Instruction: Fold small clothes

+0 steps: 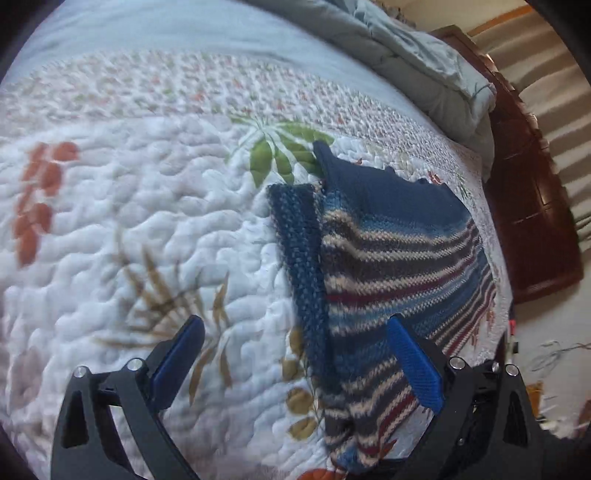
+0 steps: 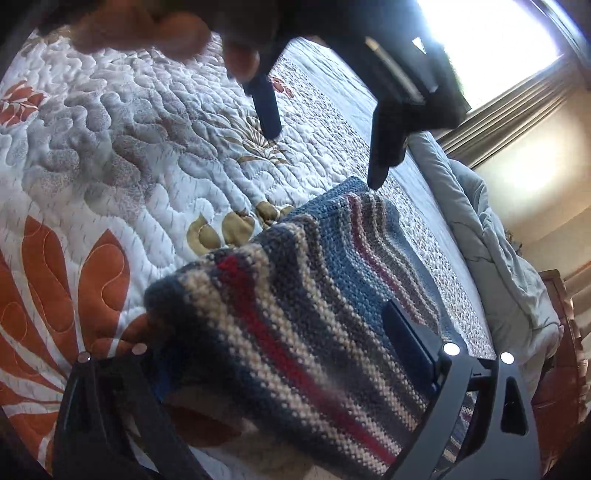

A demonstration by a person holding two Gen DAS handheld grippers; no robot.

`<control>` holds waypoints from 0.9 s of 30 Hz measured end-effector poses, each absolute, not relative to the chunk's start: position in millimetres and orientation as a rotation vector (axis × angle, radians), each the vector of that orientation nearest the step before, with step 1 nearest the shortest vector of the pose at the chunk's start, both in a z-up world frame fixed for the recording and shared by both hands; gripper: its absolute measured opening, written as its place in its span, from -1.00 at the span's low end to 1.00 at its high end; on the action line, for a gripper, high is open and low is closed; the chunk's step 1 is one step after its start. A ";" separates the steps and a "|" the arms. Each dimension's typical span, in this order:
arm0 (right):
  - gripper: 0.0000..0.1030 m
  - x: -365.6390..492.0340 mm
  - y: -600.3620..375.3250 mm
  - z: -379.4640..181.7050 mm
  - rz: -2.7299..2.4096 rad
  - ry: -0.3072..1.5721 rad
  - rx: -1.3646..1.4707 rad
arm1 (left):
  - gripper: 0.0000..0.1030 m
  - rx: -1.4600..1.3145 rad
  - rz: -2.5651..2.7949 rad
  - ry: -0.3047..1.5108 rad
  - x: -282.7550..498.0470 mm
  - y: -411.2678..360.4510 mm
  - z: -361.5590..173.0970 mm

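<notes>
— Quilted white bedspread [image 1: 147, 229] with orange, green and tan leaf prints covers the bed, right?

— Yes, and a rumpled pale blue-grey comforter [image 1: 436, 74] is bunched along the far side, with dark wooden furniture [image 1: 532, 206] beyond the bed's edge. Curtains [image 2: 513, 110] hang by a bright window.

— Where is the garment?

— A small striped knit sweater [image 1: 399, 251], in blue, cream, grey and dark red bands with a solid navy part at its far end, lies on the bedspread near the bed's edge. One edge is turned over, showing a darker blue knit strip.

— And the left gripper [image 1: 295, 354]?

— Its blue fingers [image 1: 413, 362] stand wide apart above the bed. One sits over the sweater's striped part, the other over bare quilt. Nothing is pinched between them. From the right wrist view it hangs over the far end of the sweater, a blurred hand [image 2: 147, 29] behind it.

— The right gripper [image 2: 280, 362]?

— Also spread wide. The sweater's near end bulges up between its fingers [image 2: 406, 350], filling the gap, but whether the pads press the knit I cannot tell; the near finger is mostly hidden by fabric.
</notes>
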State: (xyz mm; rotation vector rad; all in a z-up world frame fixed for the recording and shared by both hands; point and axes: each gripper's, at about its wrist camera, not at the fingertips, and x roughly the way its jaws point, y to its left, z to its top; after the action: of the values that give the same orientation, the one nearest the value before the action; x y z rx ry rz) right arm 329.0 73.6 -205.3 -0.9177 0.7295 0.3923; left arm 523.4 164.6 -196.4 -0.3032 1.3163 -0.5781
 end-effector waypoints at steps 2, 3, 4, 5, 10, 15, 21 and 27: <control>0.81 332.5 70.1 -203.5 0.394 0.728 -0.900 | 0.92 -0.324 -0.581 1.346 536.5 161.2 -207.4; 0.81 335.9 68.2 -202.5 0.392 0.726 -0.888 | 0.92 -0.339 -0.592 1.367 543.0 158.5 -213.1; 0.81 337.7 68.3 -202.3 0.390 0.724 -0.879 | 0.92 -0.346 -0.592 1.362 547.8 157.0 -214.9; 0.81 338.8 66.9 -201.1 0.386 0.719 -0.871 | 0.92 -0.356 -0.594 1.355 551.3 155.1 -216.1; 0.81 349.3 62.8 -201.2 0.397 0.713 -0.856 | 0.93 -0.376 -0.619 1.376 567.4 138.0 -222.6; 0.81 357.7 55.4 -199.5 0.396 0.707 -0.846 | 0.93 -0.382 -0.673 1.379 575.6 122.8 -216.4; 0.81 353.5 48.0 -199.0 0.376 0.698 -0.868 | 0.93 -0.352 -0.687 1.403 572.6 112.6 -221.8; 0.81 346.1 47.1 -205.0 0.359 0.666 -0.908 | 0.92 -0.439 -0.693 1.416 578.9 124.0 -225.9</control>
State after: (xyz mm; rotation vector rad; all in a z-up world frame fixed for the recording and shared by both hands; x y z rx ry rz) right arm 346.1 47.1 -205.0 -0.9076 0.6660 0.3594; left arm 578.9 124.0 -225.9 -0.4395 1.4162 -0.6929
